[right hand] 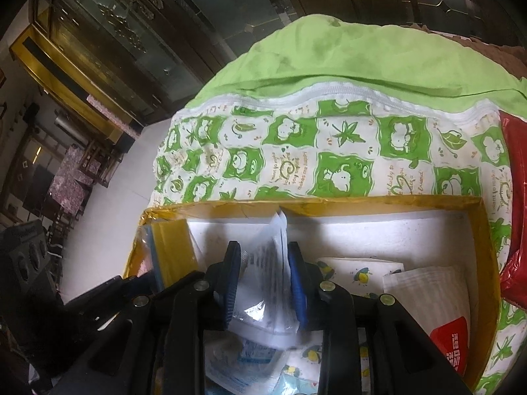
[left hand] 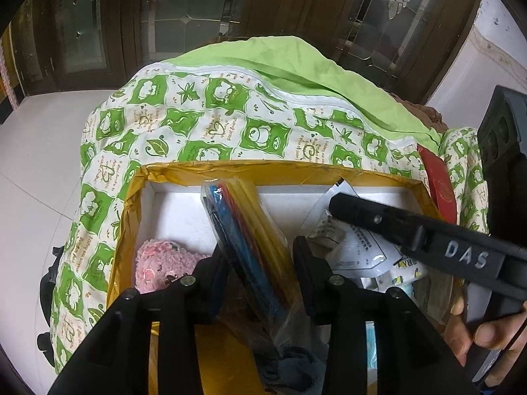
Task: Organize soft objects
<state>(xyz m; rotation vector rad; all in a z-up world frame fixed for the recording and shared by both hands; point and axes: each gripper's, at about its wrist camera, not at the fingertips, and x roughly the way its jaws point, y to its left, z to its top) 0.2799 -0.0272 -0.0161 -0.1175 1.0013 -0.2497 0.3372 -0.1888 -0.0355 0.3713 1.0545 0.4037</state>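
Observation:
A gold-rimmed box [left hand: 131, 197] with a white inside sits against a green frog-print quilt [left hand: 197, 125]. My left gripper [left hand: 260, 263] is open around a clear bag of coloured sheets [left hand: 243, 230], blue, red and yellow, standing tilted in the box. A pink plush toy [left hand: 161, 263] lies at the box's left. My right gripper [right hand: 263, 276] is shut on a white printed packet [right hand: 266, 263] above the box [right hand: 395, 204]; it also shows in the left wrist view [left hand: 378, 217]. Tissue packs [right hand: 359, 273] lie at the box's right.
A red packet [right hand: 517, 197] lies on the quilt [right hand: 329, 151] right of the box. A dark cloth [left hand: 290, 362] lies under the clear bag. Dark wooden glass doors [left hand: 184, 16] stand behind. White tiled floor [left hand: 39, 164] lies to the left.

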